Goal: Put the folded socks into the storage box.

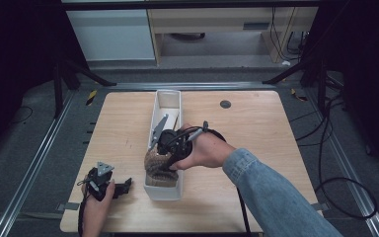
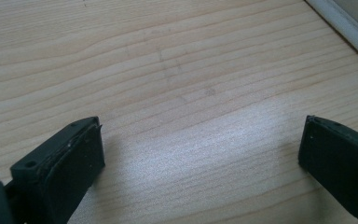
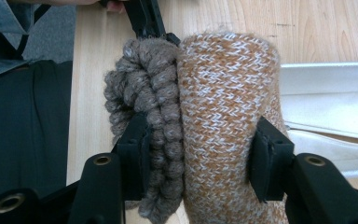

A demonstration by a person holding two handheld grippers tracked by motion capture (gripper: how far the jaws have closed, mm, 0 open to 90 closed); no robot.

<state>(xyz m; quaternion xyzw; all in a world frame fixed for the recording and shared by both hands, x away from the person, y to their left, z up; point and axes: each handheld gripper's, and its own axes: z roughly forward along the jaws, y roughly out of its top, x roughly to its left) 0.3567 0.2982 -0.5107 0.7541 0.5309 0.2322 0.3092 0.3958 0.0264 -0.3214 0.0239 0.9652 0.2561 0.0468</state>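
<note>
The right tool [image 3: 198, 158] pinches a rolled knit bundle of orange-and-white wool with a grey-brown twisted cuff [image 3: 200, 112], one jaw pressed into each side of it. In the high view this tool [image 1: 170, 148] sits at the centre of the frame, holding the bundle [image 1: 157, 163] over the lower end of a long, narrow white plastic bin [image 1: 169, 98], which runs from the upper middle down toward the bottom. The left tool [image 2: 200, 154] has its jaws spread wide with nothing between them, low over the pale wooden counter [image 2: 177, 70]; in the high view it [image 1: 121, 186] lies at the lower left, just left of the bin.
</note>
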